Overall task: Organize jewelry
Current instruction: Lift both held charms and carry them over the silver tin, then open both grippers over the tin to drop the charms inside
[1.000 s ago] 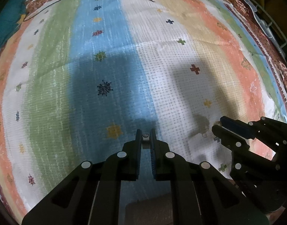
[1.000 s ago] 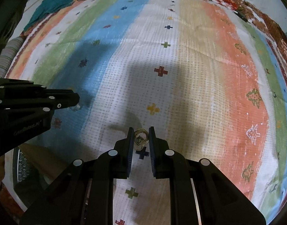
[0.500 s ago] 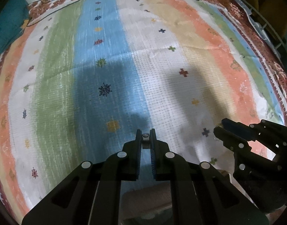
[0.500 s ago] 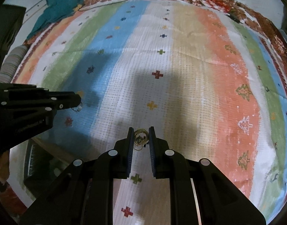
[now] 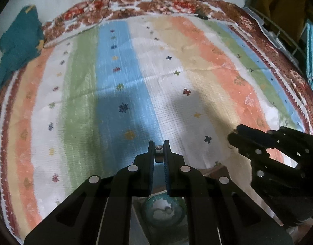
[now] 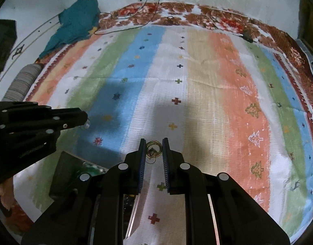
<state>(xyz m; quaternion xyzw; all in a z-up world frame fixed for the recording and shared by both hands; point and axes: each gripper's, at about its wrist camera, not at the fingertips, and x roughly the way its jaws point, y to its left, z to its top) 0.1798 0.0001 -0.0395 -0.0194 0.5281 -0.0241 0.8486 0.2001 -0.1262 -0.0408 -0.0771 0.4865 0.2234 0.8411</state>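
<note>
My left gripper (image 5: 158, 146) is shut on a small silver jewelry piece (image 5: 158, 147), held above the striped cloth (image 5: 176, 81). It also shows in the right wrist view (image 6: 82, 120) at the left. My right gripper (image 6: 153, 146) is shut on a gold wire earring (image 6: 153, 150) with a small dangling bead. It also shows in the left wrist view (image 5: 233, 135) at the right. A dark jewelry box (image 6: 68, 173) with a green inside lies low at the left, under my left gripper.
A round green-and-white dish (image 5: 163, 209) sits below my left gripper. A teal cloth (image 6: 76, 22) and thin cables (image 6: 136, 16) lie at the far edge. A striped roll (image 6: 21, 81) is at the left. A wire rack (image 5: 279, 36) stands at the right.
Both grippers have risen and pulled back with their pieces held. More of the cloth's far edge, the box and the dish have come into view.
</note>
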